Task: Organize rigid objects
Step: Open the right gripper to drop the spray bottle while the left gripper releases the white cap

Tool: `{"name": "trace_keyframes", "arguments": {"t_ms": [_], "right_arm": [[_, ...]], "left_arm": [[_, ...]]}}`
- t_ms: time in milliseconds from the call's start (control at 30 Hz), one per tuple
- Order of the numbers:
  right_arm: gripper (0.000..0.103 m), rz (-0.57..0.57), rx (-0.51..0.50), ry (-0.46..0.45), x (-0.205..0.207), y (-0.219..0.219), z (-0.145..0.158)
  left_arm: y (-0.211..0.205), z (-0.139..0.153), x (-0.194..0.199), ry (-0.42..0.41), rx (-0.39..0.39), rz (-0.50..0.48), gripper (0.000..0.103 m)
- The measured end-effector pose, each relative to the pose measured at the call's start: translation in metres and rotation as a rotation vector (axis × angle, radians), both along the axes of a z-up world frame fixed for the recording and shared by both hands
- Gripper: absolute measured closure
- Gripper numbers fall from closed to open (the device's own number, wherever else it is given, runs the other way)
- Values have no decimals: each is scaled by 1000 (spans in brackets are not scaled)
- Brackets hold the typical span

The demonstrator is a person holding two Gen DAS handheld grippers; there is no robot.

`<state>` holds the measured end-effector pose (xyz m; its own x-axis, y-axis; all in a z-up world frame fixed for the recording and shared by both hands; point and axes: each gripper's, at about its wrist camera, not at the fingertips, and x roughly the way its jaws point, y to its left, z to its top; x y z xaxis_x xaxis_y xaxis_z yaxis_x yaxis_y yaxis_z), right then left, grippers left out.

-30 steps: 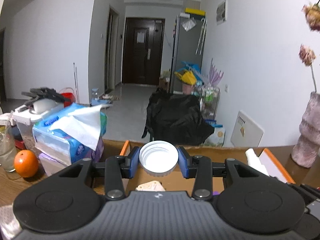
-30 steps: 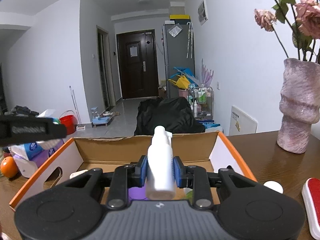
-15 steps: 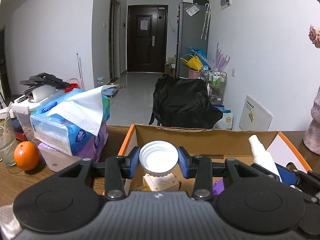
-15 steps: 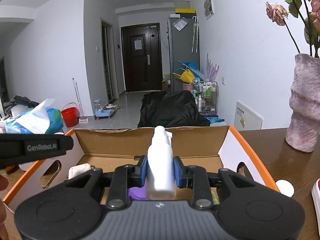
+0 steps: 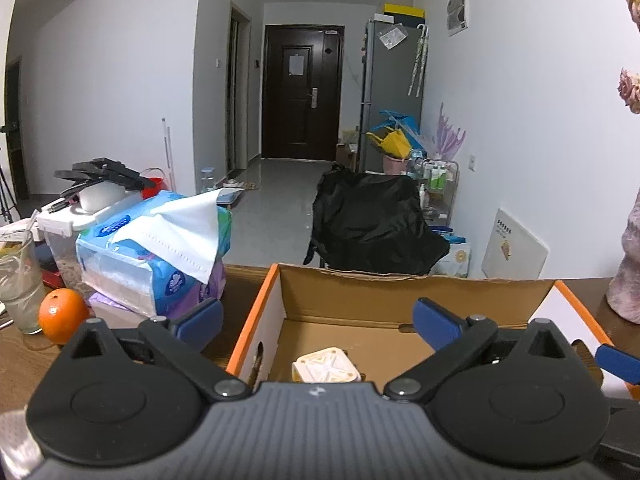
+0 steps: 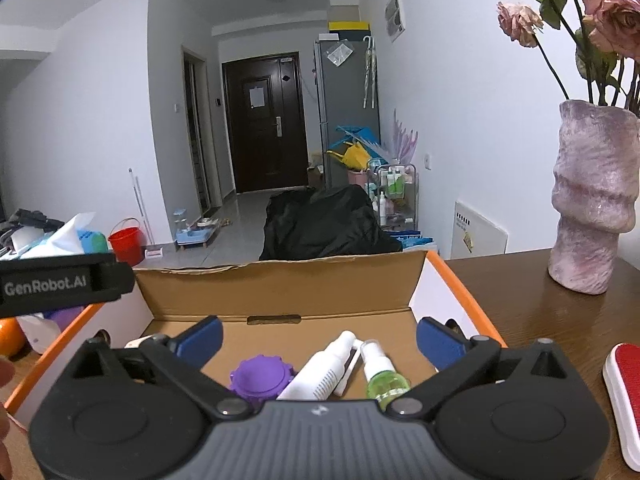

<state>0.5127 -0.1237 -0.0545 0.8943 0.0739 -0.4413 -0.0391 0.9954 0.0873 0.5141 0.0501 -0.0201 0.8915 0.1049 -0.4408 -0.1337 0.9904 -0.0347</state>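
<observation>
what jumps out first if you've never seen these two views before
Both views centre on an open cardboard box with orange edges, seen between the wide-open blue fingers of each gripper. In the right wrist view a purple lid, a white spray bottle and a green bottle lie on its floor. A pink vase of wilted roses stands on the table to its right.

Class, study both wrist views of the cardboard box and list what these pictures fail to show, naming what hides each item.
1. Left wrist view: near floor of the cardboard box, hidden by the left gripper body.
2. Left wrist view: cream block, lower part hidden likewise.
3. Right wrist view: bases of the white spray bottle, green bottle and purple lid, behind the right gripper.
4. Red brush, cut by the edge.
</observation>
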Motion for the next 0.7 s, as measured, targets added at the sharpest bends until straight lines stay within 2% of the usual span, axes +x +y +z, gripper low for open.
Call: {"name": "trace_keyframes", "arguments": {"t_ms": [233, 400, 700], "right_arm": [[0, 4, -6, 11, -1, 2, -2], [0, 4, -8, 9, -4, 0, -1], [0, 4, -9, -8, -24, -3, 3]], "left_arm": [[3, 0, 0, 4, -15, 6, 0], [5, 1, -7, -9, 17, 32, 0], [15, 7, -25, -20, -7, 48, 0]]}}
